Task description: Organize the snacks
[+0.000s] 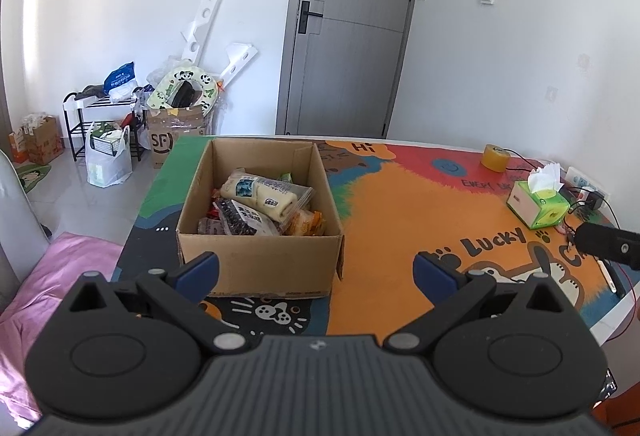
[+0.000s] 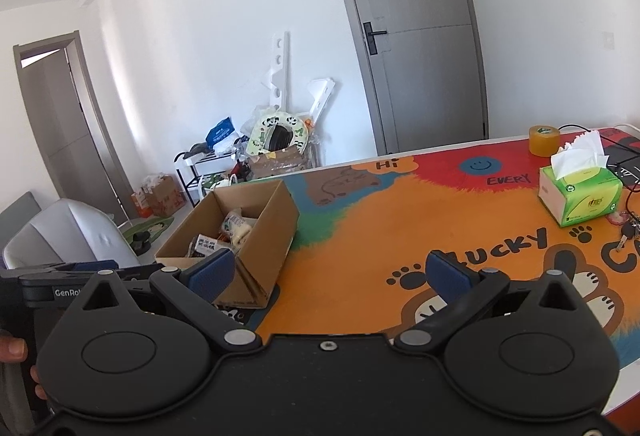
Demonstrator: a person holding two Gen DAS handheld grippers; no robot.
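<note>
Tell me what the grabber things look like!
Each one is black plastic. The left gripper and right gripper have two angled arms with silver rivets, round discs at the base, and blue pads on the tips. The left one's side reads "GenRo" in white letters.

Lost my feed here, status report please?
Left gripper open, empty. Right gripper open, empty. Snack packets sit inside open brown cardboard box. Nothing blocking; green tissue box off right.
</note>
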